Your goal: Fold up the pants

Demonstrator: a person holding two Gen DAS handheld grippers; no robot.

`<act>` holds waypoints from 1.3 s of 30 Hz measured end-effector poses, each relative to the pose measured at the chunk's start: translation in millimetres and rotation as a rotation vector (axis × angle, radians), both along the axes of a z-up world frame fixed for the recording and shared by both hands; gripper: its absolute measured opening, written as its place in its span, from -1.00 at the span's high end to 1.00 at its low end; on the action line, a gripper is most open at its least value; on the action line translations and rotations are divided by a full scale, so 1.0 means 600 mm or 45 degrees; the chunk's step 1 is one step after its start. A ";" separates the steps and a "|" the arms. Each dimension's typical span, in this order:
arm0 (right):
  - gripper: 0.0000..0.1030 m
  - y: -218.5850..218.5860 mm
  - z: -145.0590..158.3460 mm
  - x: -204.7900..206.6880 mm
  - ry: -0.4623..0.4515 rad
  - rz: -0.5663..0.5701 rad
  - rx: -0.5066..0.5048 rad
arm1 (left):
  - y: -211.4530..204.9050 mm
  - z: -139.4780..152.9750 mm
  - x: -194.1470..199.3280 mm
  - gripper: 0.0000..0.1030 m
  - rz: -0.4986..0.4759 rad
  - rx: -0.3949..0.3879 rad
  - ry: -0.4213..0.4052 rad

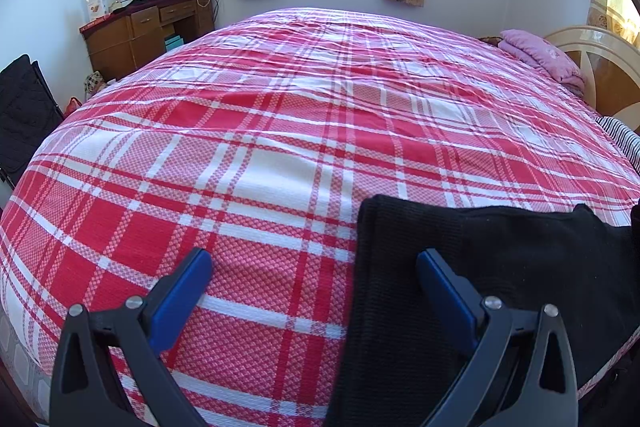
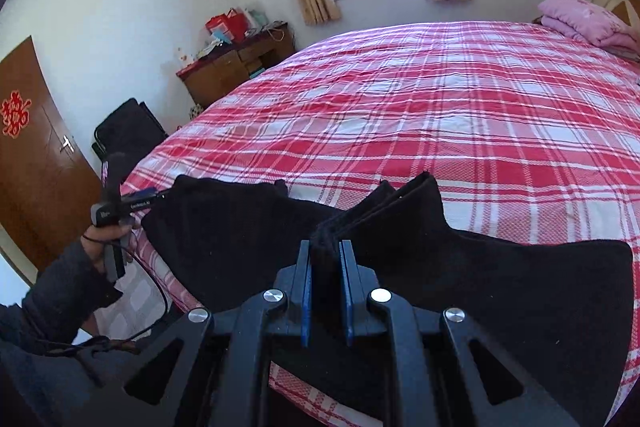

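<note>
Right now the black pants (image 2: 240, 227) lie along the near edge of the bed (image 1: 280, 147), spread across its red plaid cover, with a bunched fold of the cloth standing up in the middle. The right tool (image 2: 326, 267) is clamped tight on that raised fold, several layers thick between its blue pads. The left tool (image 1: 314, 267) hangs over the cover with its fingers wide apart and nothing between them; its right finger (image 1: 444, 287) sits just above the left end of the pants.

By my reckoning, the fold is in mid-carry. To do it well, the left tool should close on the free end at the hem, taking every layer, so both ends travel together. Lift only enough to clear the cover, lay edge over edge, and keep the cloth taut between the two grips. The knit looks soft and heavy, so a shallow pinch may let layers slip.
</note>
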State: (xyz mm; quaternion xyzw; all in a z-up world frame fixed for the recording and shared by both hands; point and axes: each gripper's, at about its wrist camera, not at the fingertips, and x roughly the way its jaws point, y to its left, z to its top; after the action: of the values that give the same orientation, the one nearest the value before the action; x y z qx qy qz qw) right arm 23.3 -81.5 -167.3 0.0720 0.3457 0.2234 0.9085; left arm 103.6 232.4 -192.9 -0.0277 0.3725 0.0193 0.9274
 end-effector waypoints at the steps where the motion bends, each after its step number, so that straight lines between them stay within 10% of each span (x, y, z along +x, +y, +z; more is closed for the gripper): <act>1: 0.76 0.005 -0.002 0.002 0.000 0.010 -0.008 | 0.000 0.000 0.000 -1.00 0.000 0.000 0.000; 24: 0.72 0.079 -0.094 0.022 0.147 0.195 -0.198 | 0.002 0.010 -0.003 -1.00 0.011 0.008 -0.014; 27: 0.01 0.056 -0.080 0.017 0.174 0.145 -0.178 | -0.007 0.049 -0.014 -1.00 0.042 0.071 -0.109; 29: -0.10 0.028 -0.058 0.002 0.136 0.101 -0.147 | -0.026 0.081 -0.022 -1.00 0.021 0.101 -0.174; 39: -0.10 -0.202 0.008 -0.046 0.053 -0.220 0.152 | -0.317 0.135 -0.036 -1.00 -0.704 -0.093 -0.169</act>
State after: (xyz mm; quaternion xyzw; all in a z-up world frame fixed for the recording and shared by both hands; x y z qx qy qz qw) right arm -4.2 -202.6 -162.6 0.1602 0.3429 0.1629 0.9112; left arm 82.2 42.3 -111.8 0.0403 0.3049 -0.2496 0.9182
